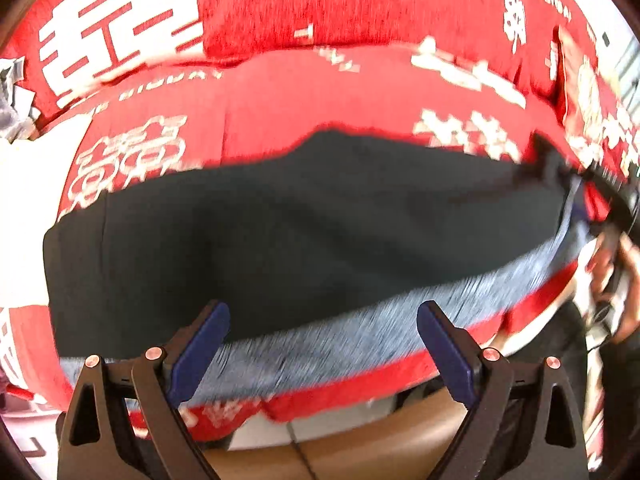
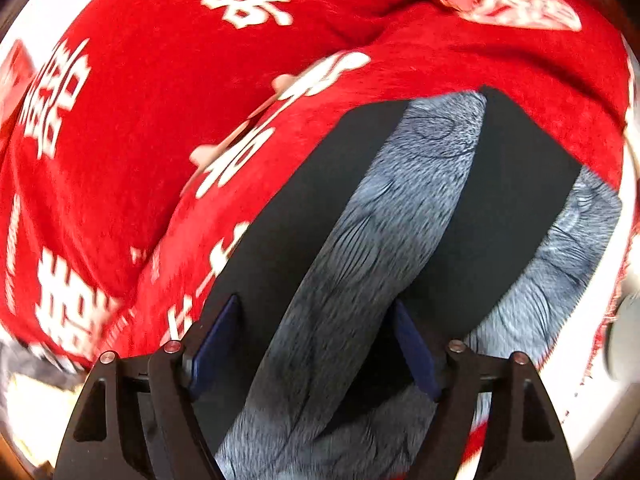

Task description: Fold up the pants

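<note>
The pants (image 1: pixel 280 220) are black with a fuzzy grey lining (image 1: pixel 360 332) and lie flat across a red blanket. My left gripper (image 1: pixel 323 306) hovers open over their near edge, with nothing between its blue pads (image 1: pixel 200 344). In the right wrist view the pants (image 2: pixel 300 208) run away from me, and a grey lining band (image 2: pixel 400 208) runs up their middle. My right gripper (image 2: pixel 316 302) is open above that band, its pads apart from the cloth. A person's hand (image 1: pixel 614 276) on the other gripper shows blurred at the right edge of the left wrist view.
The red blanket with white characters (image 1: pixel 320 92) (image 2: pixel 140 120) covers the bed under the pants. A red printed cushion (image 2: pixel 500 0) lies at the far right. White bed edge (image 2: pixel 592 392) is at the right, brown floor (image 1: pixel 360 440) is below, and crumpled cloth (image 1: pixel 12 92) is at the left.
</note>
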The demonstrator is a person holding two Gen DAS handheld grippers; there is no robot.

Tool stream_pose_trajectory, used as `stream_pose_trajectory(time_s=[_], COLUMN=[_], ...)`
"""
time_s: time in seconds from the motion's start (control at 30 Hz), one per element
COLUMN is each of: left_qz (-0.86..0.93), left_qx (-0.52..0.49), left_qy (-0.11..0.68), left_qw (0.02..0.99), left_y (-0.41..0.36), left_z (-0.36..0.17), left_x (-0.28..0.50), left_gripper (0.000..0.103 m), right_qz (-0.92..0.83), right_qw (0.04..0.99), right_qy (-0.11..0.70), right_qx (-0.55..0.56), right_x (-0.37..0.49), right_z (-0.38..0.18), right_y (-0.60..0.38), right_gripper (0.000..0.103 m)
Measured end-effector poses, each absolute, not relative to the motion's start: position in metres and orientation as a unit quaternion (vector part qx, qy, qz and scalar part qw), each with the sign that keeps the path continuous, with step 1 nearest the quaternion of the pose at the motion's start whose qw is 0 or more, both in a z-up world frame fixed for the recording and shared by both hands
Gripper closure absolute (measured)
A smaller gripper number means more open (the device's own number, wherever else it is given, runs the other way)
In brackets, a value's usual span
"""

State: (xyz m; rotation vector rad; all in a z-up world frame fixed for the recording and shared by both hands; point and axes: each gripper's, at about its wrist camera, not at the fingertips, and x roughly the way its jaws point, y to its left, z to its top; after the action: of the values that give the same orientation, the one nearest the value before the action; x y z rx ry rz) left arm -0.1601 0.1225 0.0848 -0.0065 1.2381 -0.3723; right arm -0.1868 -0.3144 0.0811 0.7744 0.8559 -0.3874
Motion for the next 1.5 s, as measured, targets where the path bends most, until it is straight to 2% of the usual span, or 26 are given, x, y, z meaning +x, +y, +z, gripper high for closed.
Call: stream_pose_trajectory(time_s=[0.03,0.07,0.1,0.2,0.37,0.43,0.53,0.57,0.63,0.67,0.7,0.9,1.07,1.17,1.23,1.27,1.3,1.4,1.5], left_qz=[-0.169,-0.164,-0.161,-0.156,-0.134,-0.13,-0.134,-0.134,-0.146,-0.155,-0.16,-0.146,-0.116,-0.115,-0.121,-0.123,-0.123,-0.125,-0.125], left_qx=[-0.007,-0.008,-0.011,-0.031,0.015,0.059,0.081,0.085,0.074,0.062,0.055,0.003,0.026,0.025,0.02,0.021,0.022,0.039,0.048], left_qy=[0.574,0.571,0.569,0.587,0.644,0.627,0.645,0.64,0.628,0.618,0.61,0.564,0.624,0.621,0.617,0.618,0.619,0.626,0.631], left_qw=[0.801,0.805,0.807,0.794,0.753,0.766,0.748,0.751,0.761,0.768,0.774,0.813,0.772,0.775,0.778,0.776,0.775,0.769,0.764], left_y=[0.115,0.11,0.108,0.095,0.08,0.074,0.073,0.074,0.076,0.077,0.078,0.073,0.056,0.062,0.067,0.069,0.07,0.069,0.069], left_z=[0.086,0.088,0.085,0.074,0.021,0.023,0.018,0.022,0.035,0.045,0.053,0.084,0.036,0.021,0.02,0.02,0.02,0.021,0.021], left_x=[-0.147,-0.14,-0.13,-0.112,-0.123,-0.138,-0.147,-0.149,-0.15,-0.149,-0.146,-0.106,-0.087,-0.104,-0.112,-0.114,-0.116,-0.127,-0.136], left_gripper=[0.007,0.007,0.007,0.007,0.007,0.001,0.001,0.001,0.001,0.001,0.001,0.001,0.001,0.0,0.0,0.0,0.0,0.0,0.0], right_qz=[-0.178,-0.175,-0.173,-0.167,-0.196,-0.228,-0.226,-0.218,-0.222,-0.234,-0.248,-0.23,-0.215,-0.205,-0.205,-0.211,-0.213,-0.212,-0.241], right_qw=[0.815,0.816,0.821,0.853,0.871,0.853,0.816,0.809,0.801,0.8,0.801,0.813,0.79,0.797,0.804,0.812,0.821,0.822,0.843], right_qy=[0.4,0.394,0.39,0.362,0.363,0.405,0.469,0.474,0.47,0.468,0.467,0.455,0.456,0.446,0.451,0.449,0.448,0.434,0.409], right_qx=[0.381,0.385,0.379,0.338,0.266,0.236,0.251,0.271,0.297,0.292,0.282,0.28,0.349,0.352,0.329,0.308,0.285,0.302,0.253], right_x=[-0.186,-0.186,-0.187,-0.196,-0.215,-0.217,-0.22,-0.223,-0.232,-0.234,-0.235,-0.22,-0.199,-0.192,-0.183,-0.18,-0.177,-0.185,-0.206], right_z=[0.079,0.084,0.089,0.122,0.151,0.139,0.105,0.096,0.09,0.091,0.094,0.108,0.089,0.087,0.086,0.088,0.091,0.099,0.121], right_y=[-0.324,-0.328,-0.329,-0.322,-0.305,-0.302,-0.316,-0.322,-0.332,-0.334,-0.337,-0.341,-0.365,-0.372,-0.371,-0.369,-0.368,-0.368,-0.354], right_gripper=[0.031,0.059,0.076,0.085,0.085,0.084,0.078,0.071,0.05,0.031,0.026,0.023,0.021,0.02,0.028,0.058,0.103,0.102,0.102])
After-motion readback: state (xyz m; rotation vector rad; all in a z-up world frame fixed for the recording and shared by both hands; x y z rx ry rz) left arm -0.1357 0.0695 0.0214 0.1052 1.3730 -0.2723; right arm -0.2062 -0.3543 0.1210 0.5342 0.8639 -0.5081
